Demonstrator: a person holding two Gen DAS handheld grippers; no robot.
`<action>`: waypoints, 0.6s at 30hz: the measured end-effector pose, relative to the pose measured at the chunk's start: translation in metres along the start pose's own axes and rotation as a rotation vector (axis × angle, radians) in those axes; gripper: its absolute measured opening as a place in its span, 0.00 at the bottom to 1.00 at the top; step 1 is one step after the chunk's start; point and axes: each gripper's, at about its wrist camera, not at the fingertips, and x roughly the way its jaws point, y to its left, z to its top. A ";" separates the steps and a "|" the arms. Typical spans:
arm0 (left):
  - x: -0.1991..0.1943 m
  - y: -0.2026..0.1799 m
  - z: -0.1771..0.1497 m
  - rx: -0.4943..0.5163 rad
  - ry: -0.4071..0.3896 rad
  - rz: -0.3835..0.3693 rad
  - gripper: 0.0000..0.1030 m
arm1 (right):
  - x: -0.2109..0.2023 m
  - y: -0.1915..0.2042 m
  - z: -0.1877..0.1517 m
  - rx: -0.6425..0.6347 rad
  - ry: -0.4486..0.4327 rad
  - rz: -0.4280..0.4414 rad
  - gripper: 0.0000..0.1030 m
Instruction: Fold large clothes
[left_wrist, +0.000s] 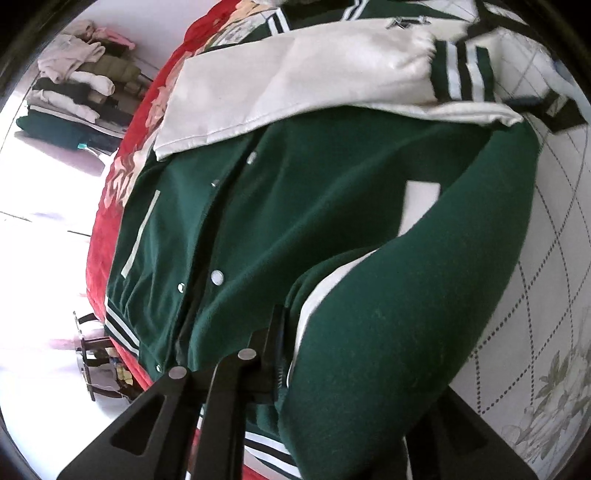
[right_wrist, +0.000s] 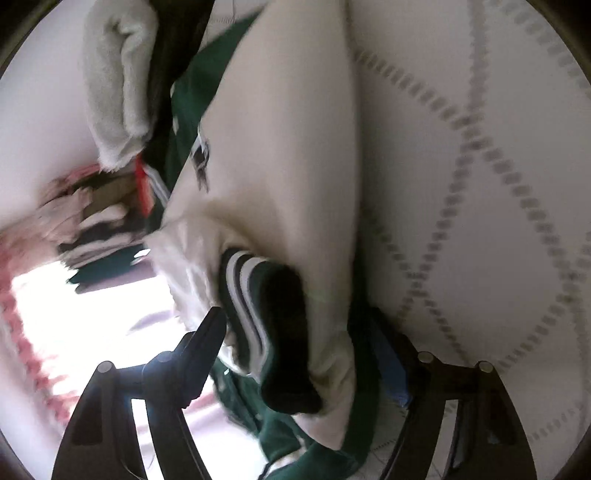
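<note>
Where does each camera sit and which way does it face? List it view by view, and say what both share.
Left wrist: on the left gripper, angled down at the green varsity jacket, pinching its fabric.
Right wrist: on the right gripper, close over the striped cuff of the white sleeve, jaws open around it.
Shared: that jacket and the quilted bedspread.

Quilted bed (left_wrist: 554, 229), red blanket (left_wrist: 101, 236) — glaring floor (left_wrist: 44, 258)

No readable text, brand or number shows in either view. The white patch (left_wrist: 421, 206) on the green varsity jacket (left_wrist: 295, 221) is too blurred to read.
</note>
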 end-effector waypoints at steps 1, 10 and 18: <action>0.000 0.003 0.001 -0.004 0.000 -0.009 0.11 | -0.007 0.001 -0.005 -0.009 -0.020 -0.025 0.76; 0.002 0.022 0.006 -0.019 -0.008 -0.124 0.11 | 0.028 -0.004 -0.002 0.120 -0.008 0.122 0.56; -0.012 0.080 0.007 -0.005 -0.035 -0.278 0.11 | 0.008 0.071 -0.036 0.021 -0.159 0.005 0.18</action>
